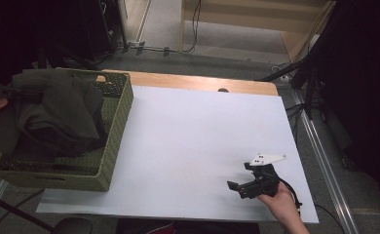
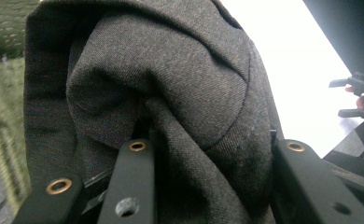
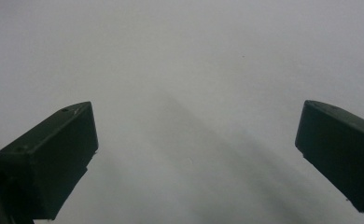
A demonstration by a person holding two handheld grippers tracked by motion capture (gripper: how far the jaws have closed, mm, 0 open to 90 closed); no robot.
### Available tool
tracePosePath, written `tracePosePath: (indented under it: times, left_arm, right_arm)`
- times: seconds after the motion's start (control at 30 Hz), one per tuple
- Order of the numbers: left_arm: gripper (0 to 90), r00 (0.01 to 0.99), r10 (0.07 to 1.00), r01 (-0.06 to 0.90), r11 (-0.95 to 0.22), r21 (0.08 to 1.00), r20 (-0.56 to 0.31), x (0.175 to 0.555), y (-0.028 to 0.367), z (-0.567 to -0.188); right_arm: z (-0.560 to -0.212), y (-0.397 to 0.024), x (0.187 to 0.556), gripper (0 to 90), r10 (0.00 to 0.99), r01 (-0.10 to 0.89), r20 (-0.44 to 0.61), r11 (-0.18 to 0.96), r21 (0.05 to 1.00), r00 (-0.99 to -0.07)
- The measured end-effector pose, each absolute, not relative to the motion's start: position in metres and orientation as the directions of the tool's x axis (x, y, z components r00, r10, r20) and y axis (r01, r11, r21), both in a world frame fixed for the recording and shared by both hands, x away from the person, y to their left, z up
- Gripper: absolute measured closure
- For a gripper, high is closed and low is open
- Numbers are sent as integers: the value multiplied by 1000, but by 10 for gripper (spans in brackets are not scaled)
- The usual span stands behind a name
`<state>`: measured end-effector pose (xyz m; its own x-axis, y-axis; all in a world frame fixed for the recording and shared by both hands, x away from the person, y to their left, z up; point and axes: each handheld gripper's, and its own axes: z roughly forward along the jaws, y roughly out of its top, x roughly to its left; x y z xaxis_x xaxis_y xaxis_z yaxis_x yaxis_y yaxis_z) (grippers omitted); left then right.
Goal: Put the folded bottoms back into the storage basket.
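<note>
The right gripper (image 1: 241, 185) idles at lower right, jaws spread over bare table (image 1: 188, 141), nothing between them. At far left, the left gripper (image 2: 208, 154) is clenched on the dark cloth (image 1: 56, 112), apparently lowering it into the green basket (image 1: 115, 141).

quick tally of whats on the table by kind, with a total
dark grey garment: 1, bunched over the basket, clamped by the left hand-held gripper
green woven basket: 1
hand-held grippers: 2, the right hand-held gripper open over the white table
total: 4
</note>
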<state>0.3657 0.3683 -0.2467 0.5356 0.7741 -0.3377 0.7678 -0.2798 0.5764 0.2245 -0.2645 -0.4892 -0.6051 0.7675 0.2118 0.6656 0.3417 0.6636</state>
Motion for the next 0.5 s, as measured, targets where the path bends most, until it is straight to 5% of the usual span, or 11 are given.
tracePosePath:
  times: [0.5]
  left_arm:
    - [645, 579, 743, 751, -328, 573, -335, 402, 323, -274]
  right_arm:
    - [-488, -267, 224, 0, 766, 660, 209, 342, 669, -608]
